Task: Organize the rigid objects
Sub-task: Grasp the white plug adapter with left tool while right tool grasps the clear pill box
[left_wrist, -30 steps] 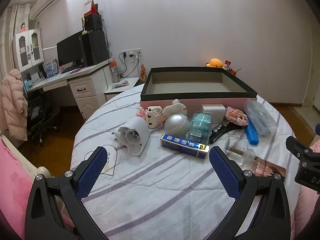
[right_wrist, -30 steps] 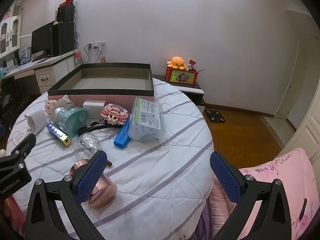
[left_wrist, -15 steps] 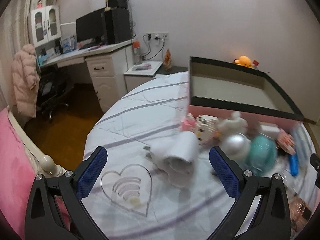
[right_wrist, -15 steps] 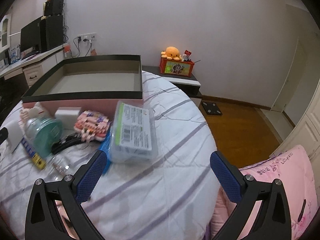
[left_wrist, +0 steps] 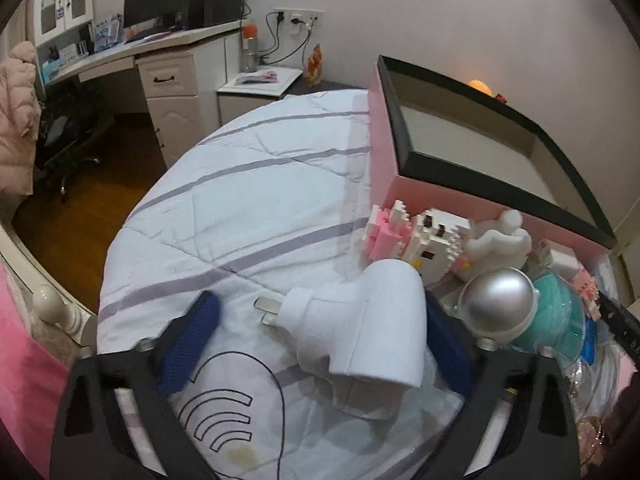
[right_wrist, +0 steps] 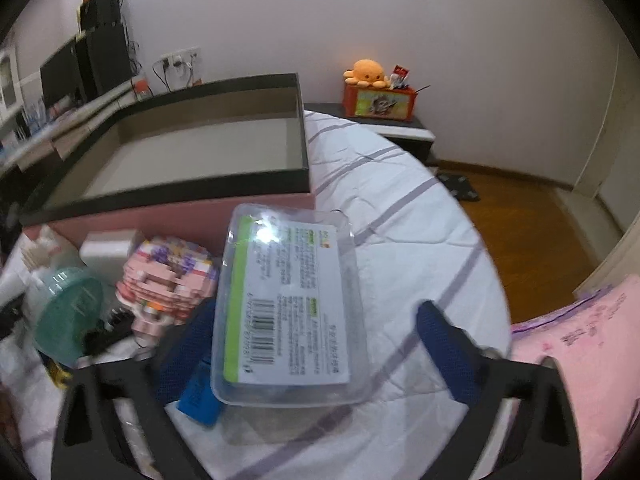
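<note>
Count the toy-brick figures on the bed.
2. White-and-pink brick cat against the pink box, behind the white plug; pink brick model left of the clear case. Others may be hidden.

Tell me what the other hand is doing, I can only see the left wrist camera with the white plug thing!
Observer: The right gripper is closing around a clear plastic box with a printed label and barcode; a gap still shows at its right finger.
Operator: Is anything squished next to that box?
Observer: A blue bar lies against the box's left side, beside the left finger.
Operator: Is the big pink box empty?
Observer: From the right wrist view, the pink box with the black rim shows a bare grey floor, nothing inside.
Operator: What's behind the bed?
Observer: An orange octopus plush sits on a red box.
</note>
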